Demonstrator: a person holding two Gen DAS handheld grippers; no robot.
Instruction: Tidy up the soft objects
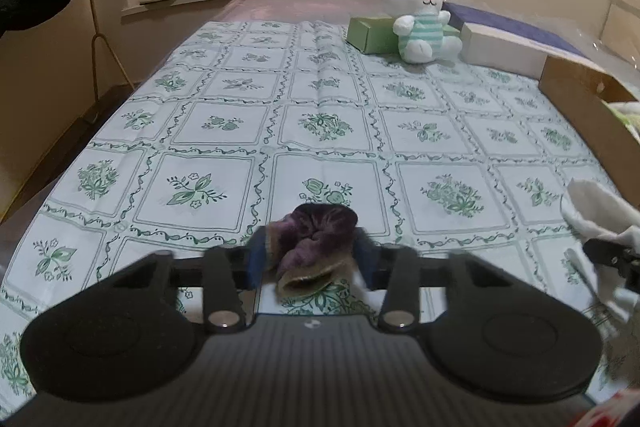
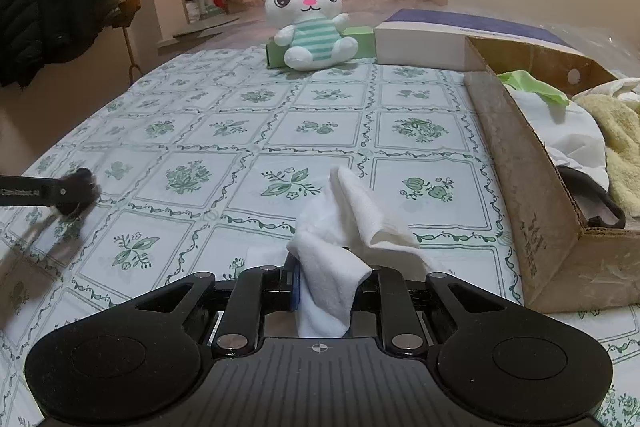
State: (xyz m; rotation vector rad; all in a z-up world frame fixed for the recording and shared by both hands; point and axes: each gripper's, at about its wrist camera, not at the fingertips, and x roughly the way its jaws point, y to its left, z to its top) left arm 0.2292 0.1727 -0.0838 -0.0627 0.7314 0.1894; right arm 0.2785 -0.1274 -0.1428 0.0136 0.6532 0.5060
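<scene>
A crumpled purple velvet piece with a tan lining [image 1: 316, 231] sits between the blue pads of my left gripper [image 1: 310, 259], which is shut on it just above the green-patterned tablecloth [image 1: 224, 131]. My right gripper [image 2: 326, 287] is shut on a white cloth [image 2: 344, 227] that bunches up and flops forward over the table. That cloth [image 1: 592, 211] also shows at the right edge of the left wrist view. One dark finger of the left gripper [image 2: 76, 191] appears at the left edge of the right wrist view.
An open cardboard box [image 2: 520, 167] on the right holds white, yellow and green cloths. At the far end a white plush rabbit [image 2: 308, 23] leans on a green box [image 1: 368, 35], beside a white and blue box [image 2: 420, 47]. Coats hang at far left.
</scene>
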